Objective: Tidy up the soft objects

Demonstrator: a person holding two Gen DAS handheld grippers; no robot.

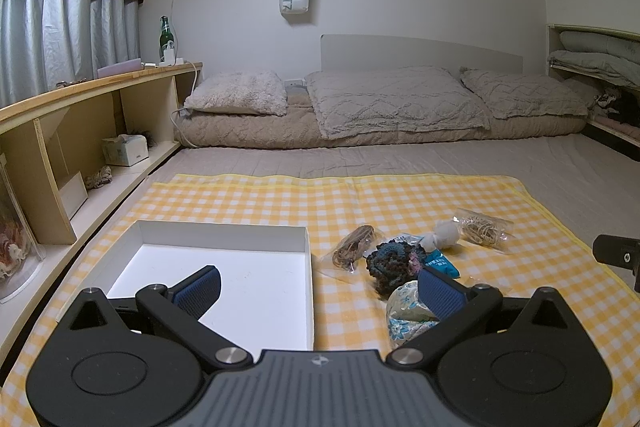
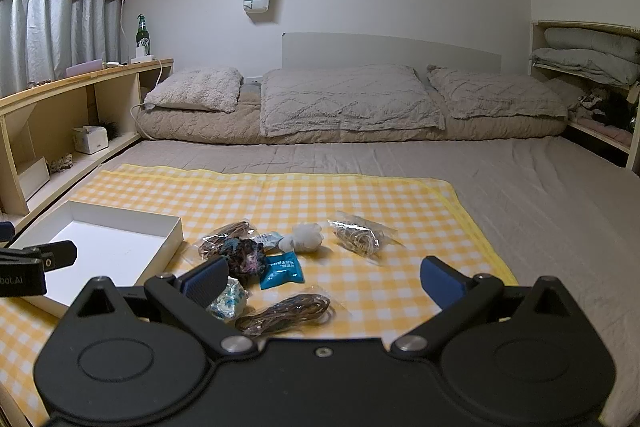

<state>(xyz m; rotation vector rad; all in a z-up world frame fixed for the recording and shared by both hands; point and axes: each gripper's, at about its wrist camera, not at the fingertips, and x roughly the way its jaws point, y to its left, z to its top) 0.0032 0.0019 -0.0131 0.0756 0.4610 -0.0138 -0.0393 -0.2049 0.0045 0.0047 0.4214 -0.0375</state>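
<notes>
1. Jaws on both grippers stand spread wide and hold nothing. Left gripper (image 1: 318,291) hovers over the near right corner of the white tray (image 1: 224,231); right gripper (image 2: 324,279) hovers over the pile of small items.
2. Location: all soft items lie on the yellow checked cloth (image 2: 280,195) spread on the bed, just to the right of the tray. Tray holds nothing yet, so sorting looks not yet begun.
3. Dark crocheted piece (image 2: 244,257): middle of the pile, touching the nearest bags. Judged light, squashy, non-slip; a pinch across the bulk should hold.
4. Floral fabric bundle (image 2: 230,301): just beside the right gripper's left finger. Soft and compressible; grip the middle, not a loose edge.
5. White fluffy puff (image 2: 304,237): behind the teal sachet (image 2: 282,269). Very light; gentle closure is probably enough.
6. Three clear bags of rubber bands: tan bands (image 2: 360,237) apart at right, brown bands (image 2: 286,311) nearest, another brown bag (image 2: 224,233) by the tray. Film judged slippery and floppy; clamp over the lump of bands, not the flat film.
7. Risk: pile items touch, so one lift may drag a neighbour. The outlying tan bag seems the cleanest first pick.
</notes>
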